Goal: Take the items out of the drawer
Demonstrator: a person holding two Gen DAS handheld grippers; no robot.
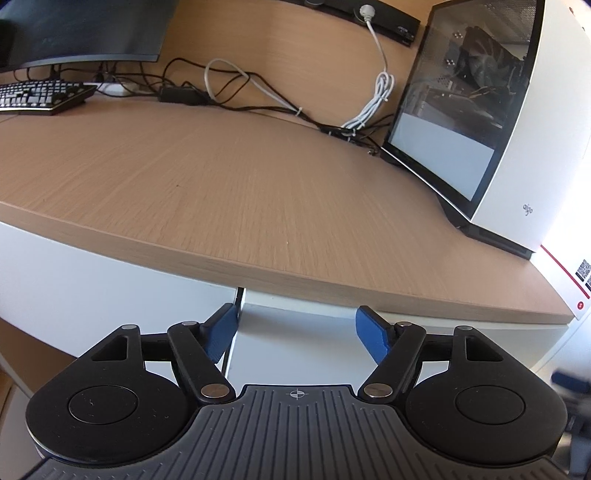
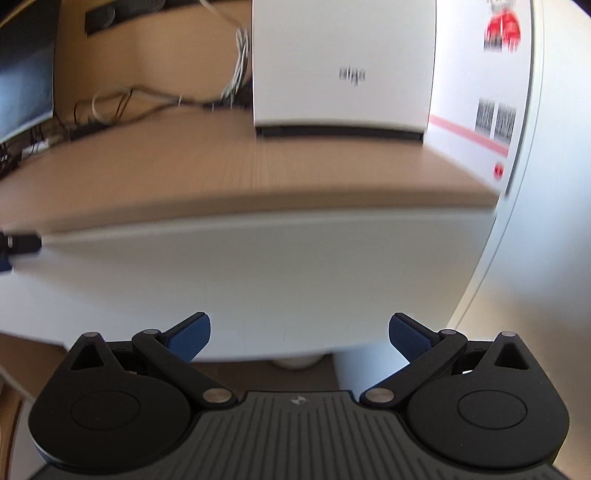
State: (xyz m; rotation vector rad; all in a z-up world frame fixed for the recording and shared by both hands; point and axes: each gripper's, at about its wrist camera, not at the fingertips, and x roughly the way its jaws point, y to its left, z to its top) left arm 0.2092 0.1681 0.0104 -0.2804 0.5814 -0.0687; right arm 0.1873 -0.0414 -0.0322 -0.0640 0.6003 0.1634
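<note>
A white drawer front [image 1: 310, 350] sits under the edge of the wooden desk [image 1: 221, 192]. A dark vertical gap [image 1: 239, 306] runs along its left side. My left gripper [image 1: 295, 334] hangs just before this panel, blue pads wide apart, with nothing between them. In the blurred right wrist view the same white front [image 2: 258, 266] fills the middle. My right gripper [image 2: 299, 334] stands open in front of it and holds nothing. No drawer interior or items show in either view.
A white computer case [image 1: 517, 147] with a glass side stands on the desk at the right, beside a white box with a red stripe [image 1: 569, 280]. Cables [image 1: 258, 96], a keyboard [image 1: 40, 96] and a monitor [image 1: 74, 29] lie at the back left.
</note>
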